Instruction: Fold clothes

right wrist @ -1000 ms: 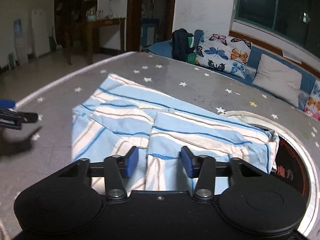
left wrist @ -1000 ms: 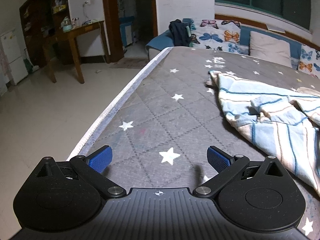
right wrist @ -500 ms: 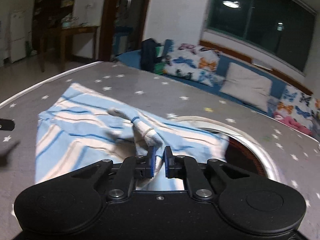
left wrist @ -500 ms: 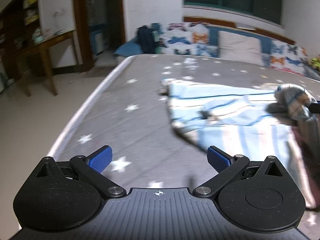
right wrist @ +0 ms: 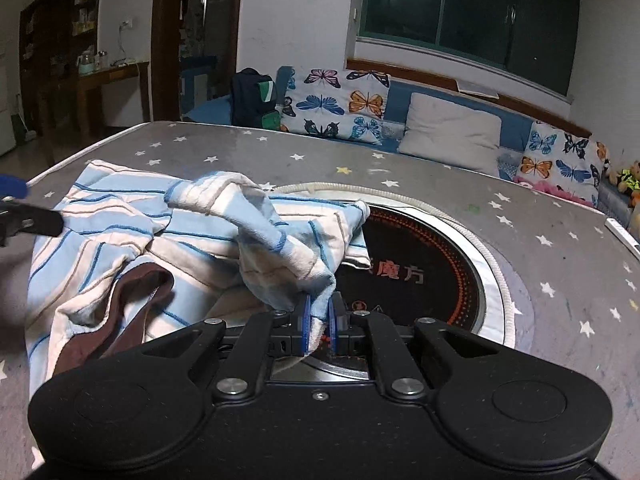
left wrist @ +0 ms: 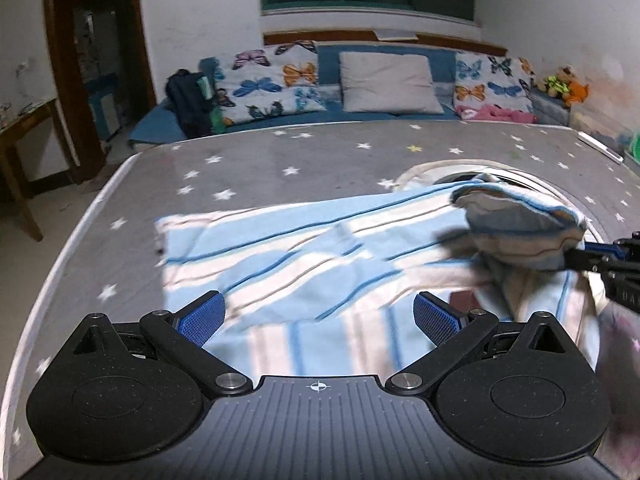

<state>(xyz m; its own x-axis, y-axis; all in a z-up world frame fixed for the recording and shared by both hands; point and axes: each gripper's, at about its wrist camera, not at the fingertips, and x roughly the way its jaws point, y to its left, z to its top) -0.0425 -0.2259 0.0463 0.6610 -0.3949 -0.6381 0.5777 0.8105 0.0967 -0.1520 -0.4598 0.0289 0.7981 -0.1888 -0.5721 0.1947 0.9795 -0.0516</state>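
The striped garment is spread on the star-patterned grey tabletop, partly over a round black disc. One bunched fold is pinched tight in the right claw and lifted. The left claw is held wide apart above the cloth, gripping nothing.

One striped garment lies on one grey star-print desk. Two grippers are visible, left gripper and right gripper. Behind sit three butterfly cushions and one plain grey pillow.
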